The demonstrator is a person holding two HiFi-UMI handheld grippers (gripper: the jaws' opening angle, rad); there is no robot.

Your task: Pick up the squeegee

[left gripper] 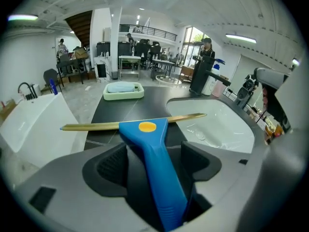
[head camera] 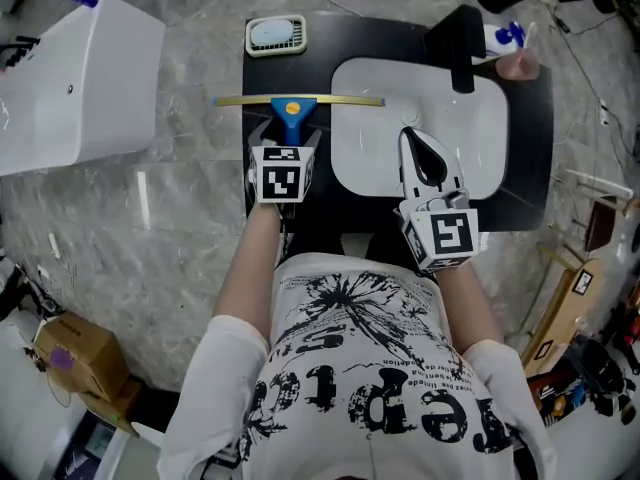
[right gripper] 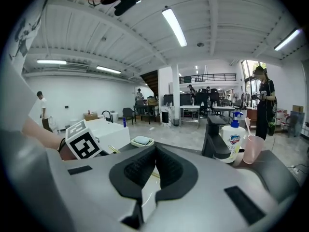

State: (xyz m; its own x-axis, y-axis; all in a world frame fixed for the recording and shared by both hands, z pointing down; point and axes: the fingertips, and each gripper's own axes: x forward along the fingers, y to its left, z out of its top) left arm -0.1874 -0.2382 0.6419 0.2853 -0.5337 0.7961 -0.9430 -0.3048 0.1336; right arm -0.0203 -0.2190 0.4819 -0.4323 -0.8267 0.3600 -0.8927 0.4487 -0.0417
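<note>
The squeegee (head camera: 291, 104) has a blue handle (left gripper: 155, 170) with a yellow dot and a long brass-coloured blade (left gripper: 96, 126). It lies crosswise over the black counter (head camera: 345, 38), and the blade's right end reaches over the rim of the white sink (head camera: 480, 118). My left gripper (head camera: 287, 130) is shut on the handle, which runs between its two dark jaws (left gripper: 153, 146). My right gripper (head camera: 415, 140) hovers over the sink basin, shut and holding nothing (right gripper: 155, 151).
A green soap dish with a sponge (head camera: 275, 34) sits at the counter's far left. A black faucet (head camera: 462, 48), a soap dispenser (head camera: 510, 36) and a pink cup (head camera: 520, 65) stand behind the sink. A white tub (head camera: 80, 78) stands to the left.
</note>
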